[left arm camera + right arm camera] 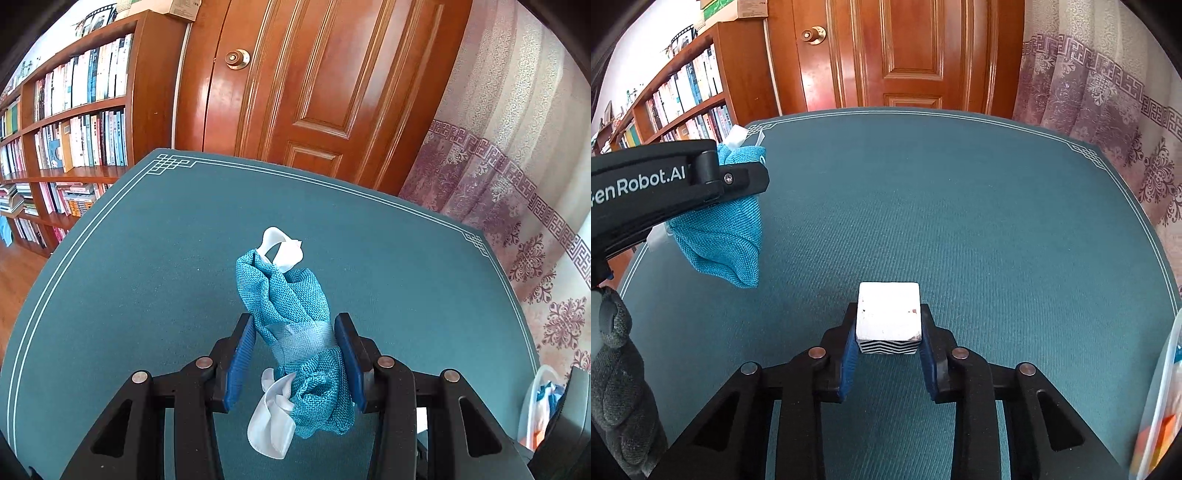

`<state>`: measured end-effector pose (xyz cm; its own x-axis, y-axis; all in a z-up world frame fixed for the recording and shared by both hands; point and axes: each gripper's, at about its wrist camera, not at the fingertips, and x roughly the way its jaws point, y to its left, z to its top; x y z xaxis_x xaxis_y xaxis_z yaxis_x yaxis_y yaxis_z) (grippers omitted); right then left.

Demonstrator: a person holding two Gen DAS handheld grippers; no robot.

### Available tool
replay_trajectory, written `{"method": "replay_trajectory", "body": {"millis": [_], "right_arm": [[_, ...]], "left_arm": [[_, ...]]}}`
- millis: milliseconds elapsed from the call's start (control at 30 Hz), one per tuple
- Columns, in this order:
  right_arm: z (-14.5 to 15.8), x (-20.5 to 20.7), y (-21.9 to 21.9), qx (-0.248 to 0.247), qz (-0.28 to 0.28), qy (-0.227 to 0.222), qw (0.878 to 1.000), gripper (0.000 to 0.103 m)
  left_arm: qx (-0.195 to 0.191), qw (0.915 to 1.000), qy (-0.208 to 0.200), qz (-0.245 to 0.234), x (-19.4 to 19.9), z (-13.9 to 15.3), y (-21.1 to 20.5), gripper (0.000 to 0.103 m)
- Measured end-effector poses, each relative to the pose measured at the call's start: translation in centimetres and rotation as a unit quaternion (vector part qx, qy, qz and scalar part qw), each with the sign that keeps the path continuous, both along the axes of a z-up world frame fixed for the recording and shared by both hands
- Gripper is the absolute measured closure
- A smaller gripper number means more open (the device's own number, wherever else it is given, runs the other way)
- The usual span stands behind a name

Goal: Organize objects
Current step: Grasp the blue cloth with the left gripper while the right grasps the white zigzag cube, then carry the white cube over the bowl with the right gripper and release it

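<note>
Blue rubber pads of the right gripper (888, 325) press both sides of a small white block with a black-and-white zigzag face (888, 315), which sits on the teal felt tablecloth with thin white border lines (960, 206). The left gripper (295, 345) is clamped on a rolled teal knitted cloth bundle bound with clear tape and showing white fabric at both ends (288, 295), held above the tablecloth at the left of the right wrist view. A grey-gloved hand (617, 369) grips that tool's handle. Beyond the table stand a panelled wooden door (905, 48), a wooden bookshelf full of books (77, 110) and a patterned mauve curtain (1108, 96).
</note>
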<state>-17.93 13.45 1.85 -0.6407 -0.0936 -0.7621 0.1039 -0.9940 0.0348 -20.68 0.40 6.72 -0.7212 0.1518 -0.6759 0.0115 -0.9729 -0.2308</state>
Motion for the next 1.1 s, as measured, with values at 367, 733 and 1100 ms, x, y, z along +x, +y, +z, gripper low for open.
{"method": "replay_trajectory", "body": {"millis": [367,733,1100], "right_arm": [[0.9,3.3,2.6,-0.019,-0.030,0.009,0.999,0.072],[2.5,6.8,6.2,-0.026,-0.069,0.027,0.997,0.072],[4.6,11.0,10.6,-0.025,-0.124,0.048,0.991,0.072]], "left_arm": [[-0.001,0.9995,0.006,-0.032,0.5,0.4,1.9,0.056],[0.010,0.9950,0.007,-0.099,2.0,0.8,5.6,0.056],[0.020,0.9859,0.019,-0.165,4.2,1.9,9.0,0.056]]}}
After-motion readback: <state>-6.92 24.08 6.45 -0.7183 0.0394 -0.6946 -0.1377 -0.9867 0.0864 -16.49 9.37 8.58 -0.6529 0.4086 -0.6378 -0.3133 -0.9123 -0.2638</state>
